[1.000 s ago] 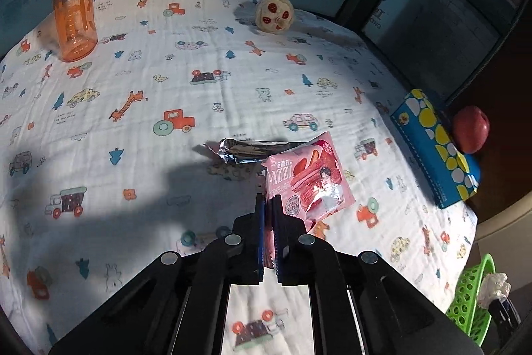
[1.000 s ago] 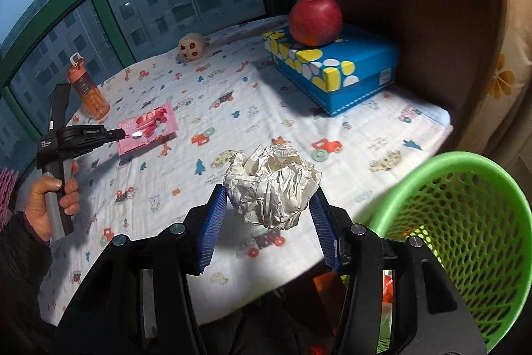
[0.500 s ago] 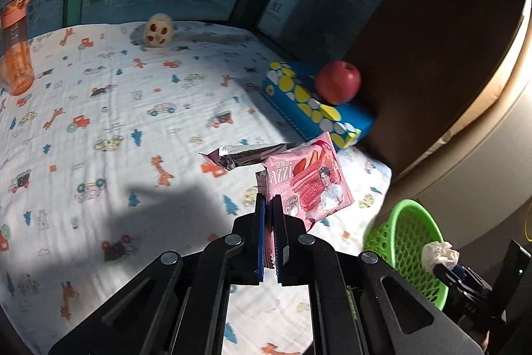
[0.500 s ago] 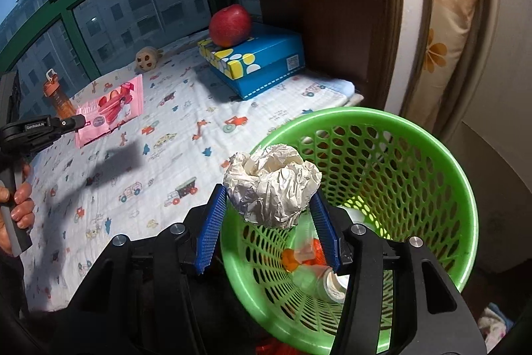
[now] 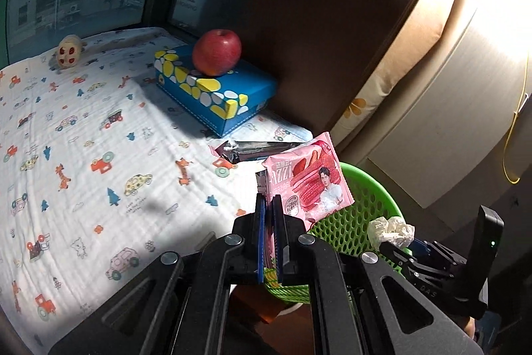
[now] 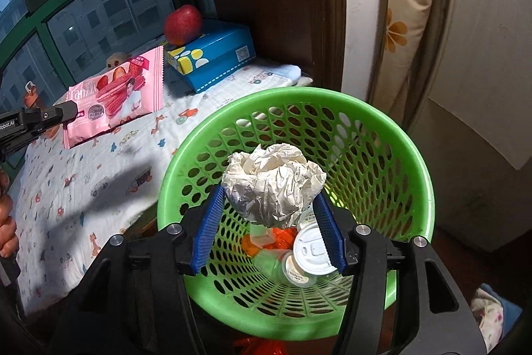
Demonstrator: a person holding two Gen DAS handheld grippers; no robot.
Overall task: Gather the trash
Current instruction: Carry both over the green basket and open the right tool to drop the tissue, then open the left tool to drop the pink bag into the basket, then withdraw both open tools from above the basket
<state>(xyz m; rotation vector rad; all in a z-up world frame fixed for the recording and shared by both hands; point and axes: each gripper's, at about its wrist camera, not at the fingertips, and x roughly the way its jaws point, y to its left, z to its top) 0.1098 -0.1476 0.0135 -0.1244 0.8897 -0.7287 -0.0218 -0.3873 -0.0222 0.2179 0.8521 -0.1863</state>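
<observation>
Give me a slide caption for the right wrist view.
Right claw holds a crumpled white paper ball above the green perforated plastic basket, which already contains bottles and lids.

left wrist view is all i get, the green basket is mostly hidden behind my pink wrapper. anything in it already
Observer: Yes. The right wrist view looks down into the green basket, and a white lidded cup lies at the bottom.
Operator: is the paper ball over the opening or off to the side
Observer: Over it. The right gripper is shut on the crumpled paper ball inside the rim's outline.
Operator: and my wrapper, over the basket yet
Observer: Not from this angle. The pink wrapper, held by the left gripper, shows against the printed cloth, left of the rim.
</observation>
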